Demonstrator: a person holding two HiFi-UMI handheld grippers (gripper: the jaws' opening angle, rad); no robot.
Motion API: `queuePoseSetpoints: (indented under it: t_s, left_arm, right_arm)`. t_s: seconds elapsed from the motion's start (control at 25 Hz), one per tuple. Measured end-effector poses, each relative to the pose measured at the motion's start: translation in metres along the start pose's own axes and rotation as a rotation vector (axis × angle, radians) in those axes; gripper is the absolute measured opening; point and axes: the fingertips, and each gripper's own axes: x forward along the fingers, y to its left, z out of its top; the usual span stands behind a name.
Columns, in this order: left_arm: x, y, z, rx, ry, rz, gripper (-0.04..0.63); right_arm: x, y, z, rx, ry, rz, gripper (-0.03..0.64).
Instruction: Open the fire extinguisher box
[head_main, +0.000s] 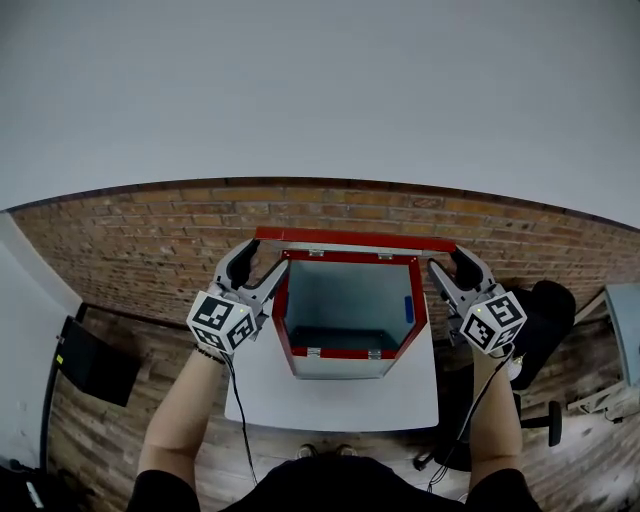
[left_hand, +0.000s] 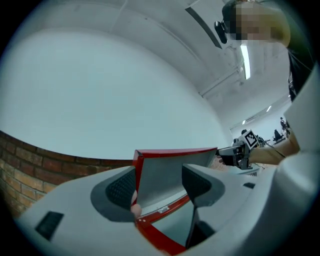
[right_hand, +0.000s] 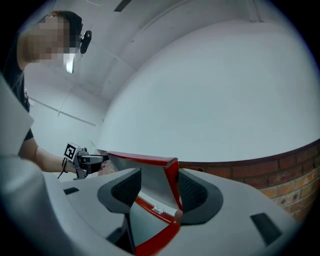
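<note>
Swinging a hinged lid this far back takes both hands working as one, so mind the red-brick lower wall (head_main: 150, 240) behind the box, which I judge limits how far the lid can lean. On the white rectangular table (head_main: 330, 400) sits the red-rimmed, grey-lined metal fire extinguisher box (head_main: 340, 366), its mouth uncovered and facing up at you. Its flat, red-edged lid (head_main: 355, 239) stands raised along the box's far side, where the hinges appear to be. Your left gripper (head_main: 257, 270) is at the box's far left corner and your right gripper (head_main: 451, 270) at its far right corner. Each has its jaws spread wide, straddling a side edge of the lid with only the outer pad against or just beside the red edge, so neither is clamped. I judge the lid is propped, not gripped. Push both ends evenly, at one height, and ease it to its stop before drawing away, or it may drop shut.
</note>
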Motion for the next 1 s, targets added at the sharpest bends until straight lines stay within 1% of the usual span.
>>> queuePoseSetpoints:
  t_s: [0.12, 0.24, 0.48, 0.84, 0.92, 1.0]
  left_arm:
    - [0.020, 0.013, 0.007, 0.005, 0.003, 0.008, 0.325]
    - [0.041, 0.026, 0.011, 0.020, 0.017, 0.019, 0.325]
    - [0.073, 0.054, 0.012, -0.053, 0.022, 0.009, 0.325]
    - [0.100, 0.072, 0.001, -0.053, 0.045, 0.033, 0.325]
    - [0.103, 0.071, -0.001, -0.046, 0.061, 0.016, 0.325]
    - [0.109, 0.061, -0.007, -0.027, 0.098, -0.034, 0.324]
  right_arm:
    - [0.021, -0.017, 0.008, -0.022, -0.001, -0.015, 0.222]
    - [0.042, -0.035, 0.014, -0.015, -0.006, -0.032, 0.222]
    - [0.081, -0.060, 0.013, -0.030, 0.017, -0.074, 0.222]
    - [0.109, -0.081, 0.002, -0.011, 0.031, -0.107, 0.222]
    - [0.112, -0.083, 0.001, -0.005, 0.034, -0.111, 0.222]
    - [0.115, -0.084, 0.000, -0.007, 0.042, -0.113, 0.222]
